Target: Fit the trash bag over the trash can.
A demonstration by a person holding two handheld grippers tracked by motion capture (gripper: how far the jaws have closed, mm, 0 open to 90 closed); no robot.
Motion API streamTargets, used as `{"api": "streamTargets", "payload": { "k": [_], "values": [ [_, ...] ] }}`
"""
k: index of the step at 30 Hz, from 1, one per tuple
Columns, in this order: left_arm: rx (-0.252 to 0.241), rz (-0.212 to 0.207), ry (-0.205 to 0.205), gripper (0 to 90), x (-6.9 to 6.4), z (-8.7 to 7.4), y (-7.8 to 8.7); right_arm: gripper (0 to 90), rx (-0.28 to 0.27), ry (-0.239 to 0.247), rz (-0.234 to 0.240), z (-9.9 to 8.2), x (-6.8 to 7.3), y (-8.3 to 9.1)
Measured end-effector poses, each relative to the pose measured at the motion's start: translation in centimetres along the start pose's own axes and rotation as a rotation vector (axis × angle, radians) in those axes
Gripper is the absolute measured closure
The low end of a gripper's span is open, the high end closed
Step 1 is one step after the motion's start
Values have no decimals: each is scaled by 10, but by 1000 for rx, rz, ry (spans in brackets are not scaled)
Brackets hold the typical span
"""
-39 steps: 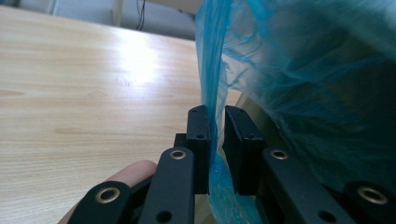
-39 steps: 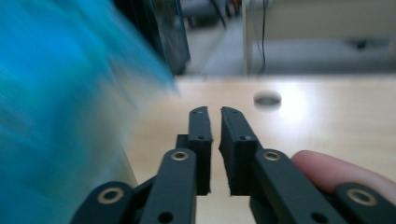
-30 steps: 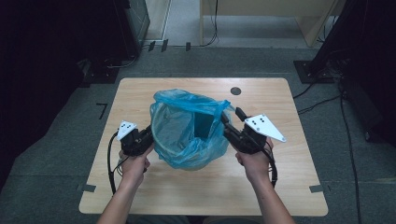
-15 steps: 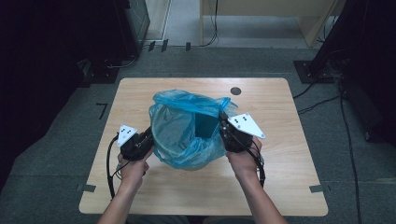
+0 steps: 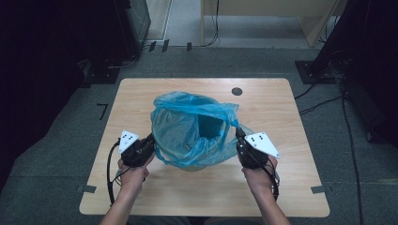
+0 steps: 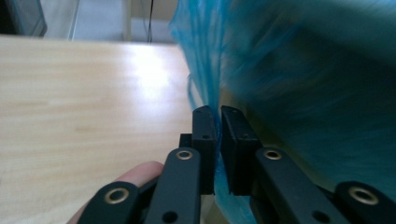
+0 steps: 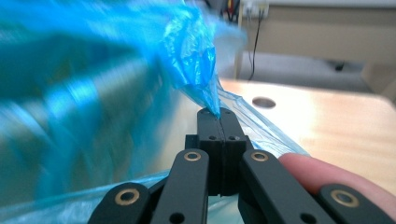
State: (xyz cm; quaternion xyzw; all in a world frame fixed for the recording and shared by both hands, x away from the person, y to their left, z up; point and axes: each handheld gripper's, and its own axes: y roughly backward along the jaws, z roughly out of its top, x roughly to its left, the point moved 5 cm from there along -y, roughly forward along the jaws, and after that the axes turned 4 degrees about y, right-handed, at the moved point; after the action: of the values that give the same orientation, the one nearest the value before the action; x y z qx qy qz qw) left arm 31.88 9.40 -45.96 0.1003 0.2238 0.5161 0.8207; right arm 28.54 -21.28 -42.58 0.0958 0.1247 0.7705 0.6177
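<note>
Seen from above, a pale wooden surface (image 5: 141,197) with a blue bag (image 5: 187,136) standing open at its middle, draped over a bin whose dark inside shows through the mouth. At the left, the left claw (image 5: 152,139) clamped on the bag's left edge; in the left gripper view (image 6: 217,116) a thin fold of blue film pinched between jaws that are nearly together. At the right, the right claw (image 5: 238,136) clamped on the bag's right edge; in the right gripper view (image 7: 218,113) jaws fully together, having just been closing, with a gathered twist of film caught at their tips. Likely step: pulling the bag's rim down and snug around the bin. To do it well, best to draw both sides down evenly and outward, keeping tension gentle so the thin film neither tears nor slips free, and keeping the bin from tipping. High view gives the whole layout: the bag's open mouth, both hands low on either side, a dark round hole (image 5: 237,91) at the far edge of the surface. Gripper views give the detail missing from above: exactly how much film sits in each pinch, with a fingertip (image 6: 135,175) beside the left jaws and the bag itself blurred.
</note>
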Motion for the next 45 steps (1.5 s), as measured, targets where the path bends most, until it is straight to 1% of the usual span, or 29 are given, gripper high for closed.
{"api": "streamTargets", "payload": {
  "k": [2,3,4,5,8,12,14,17,19,22,24,25,26,28,29,30,31,32,33,34,35,36,37,38,39,41,42,43,45],
  "values": [
    [19,12,4,869,2,-3,-3,900,18,2,-3,-6,0,-4],
    [37,20,7,876,4,-5,-7,900,52,-1,-2,-16,0,-13],
    [53,30,8,876,7,-7,-11,900,52,-1,-2,-16,0,-13],
    [78,55,18,885,13,-10,-18,900,76,0,-1,-24,0,-22],
    [93,73,35,888,21,-10,-24,900,99,-23,8,-30,1,-31],
    [94,111,63,878,35,2,-32,900,104,-10,16,-36,6,-49],
    [88,114,71,862,37,5,-33,900,113,-14,18,-37,6,-56],
    [76,123,86,850,42,13,-34,900,142,-43,47,-42,7,-64],
    [77,115,86,842,42,13,-36,900,162,-34,59,-48,10,-69],
    [97,87,56,838,33,11,-43,900,188,-15,69,-54,16,-73],
    [99,80,53,833,30,11,-44,900,211,-4,75,-59,19,-76],
    [87,88,47,833,27,12,-44,900,211,-4,75,-59,19,-76],
    [42,84,11,836,19,16,-40,900,251,2,81,-66,20,-77],
    [28,94,-41,842,11,19,-38,900,293,14,84,-76,20,-79],
    [28,94,-41,850,11,19,-38,900,293,14,84,-76,20,-79],
    [36,91,-55,862,9,19,-38,900,305,18,80,-83,16,-77],
    [59,83,-41,868,11,19,-42,900,305,19,83,-84,14,-76],
    [59,83,-41,873,11,19,-42,900,305,19,83,-84,14,-76],
    [74,90,1,877,17,18,-48,900,304,26,79,-83,11,-71],
    [87,94,19,881,20,17,-50,900,297,26,81,-82,10,-69],
    [87,94,19,884,20,17,-50,900,280,28,88,-79,11,-66],
    [105,99,32,885,23,15,-53,900,258,52,90,-77,11,-63],
    [130,103,32,885,25,12,-57,900,241,75,84,-74,11,-60],
    [198,92,33,885,29,3,-65,900,222,87,79,-70,12,-58],
    [198,92,33,884,29,3,-65,900,222,87,79,-70,12,-58],
    [276,97,31,884,31,-9,-74,900,183,82,77,-57,13,-55],
    [276,97,31,884,31,-9,-74,900,183,82,77,-57,13,-55],
    [297,92,31,883,31,-12,-76,900,173,91,67,-50,13,-55],
    [334,84,18,881,30,-17,-79,900,173,97,58,-48,13,-56]
  ]
}}
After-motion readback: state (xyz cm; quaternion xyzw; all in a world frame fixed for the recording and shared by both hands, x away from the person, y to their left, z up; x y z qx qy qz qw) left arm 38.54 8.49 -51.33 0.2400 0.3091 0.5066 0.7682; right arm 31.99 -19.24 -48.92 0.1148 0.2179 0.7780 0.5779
